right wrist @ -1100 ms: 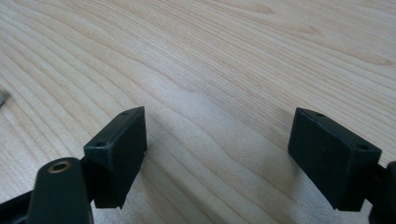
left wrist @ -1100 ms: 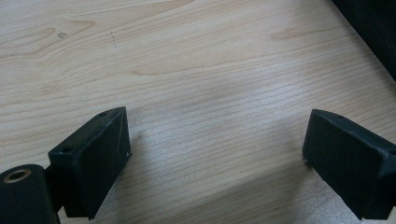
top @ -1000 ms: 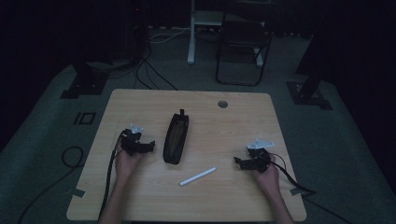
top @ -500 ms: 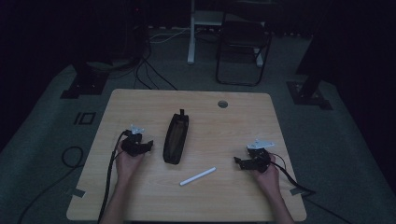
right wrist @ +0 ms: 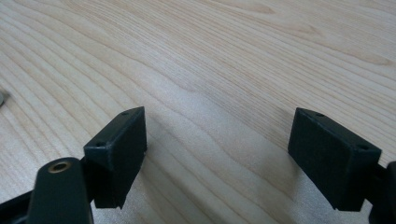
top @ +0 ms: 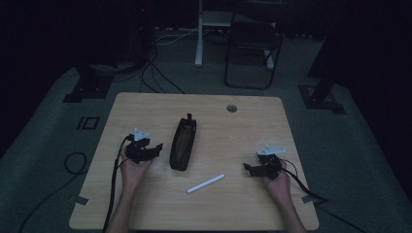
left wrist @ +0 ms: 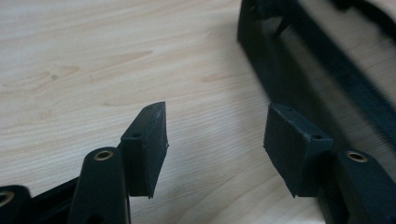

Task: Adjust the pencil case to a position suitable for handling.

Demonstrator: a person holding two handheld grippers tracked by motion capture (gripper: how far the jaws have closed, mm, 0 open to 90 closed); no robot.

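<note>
**Dim room, two tongs low over the worktop, pouch between them**

While the room is nearly dark, the high view shows a light wood worktop [top: 243, 126] with a round cable hole [top: 231, 108] near its far edge, grey carpeted floor [top: 369, 145] all around, cables trailing off left, and a dark chair [top: 252, 48] behind. Black zip pouch [top: 182, 143] lies lengthwise left of centre. White stick [top: 206, 183] lies slanted nearer the person, well apart from both hands. Left tongs [top: 154, 147] sit just beside the pouch's left flank, pointing at it; jaws have just been closing from wide, now about half apart, nothing between them. Right tongs [top: 248, 169] rest near the right edge, pointing toward the middle.

Left gripper view: left tongs [left wrist: 215, 140] have bare wood grain in the gap; the pouch [left wrist: 327, 70], with a mesh side, runs up the right, close behind the right pad [left wrist: 292, 142]; contact cannot be told.

Right gripper view: right tongs [right wrist: 217, 156] gape wide, empty, over plain wood.
</note>
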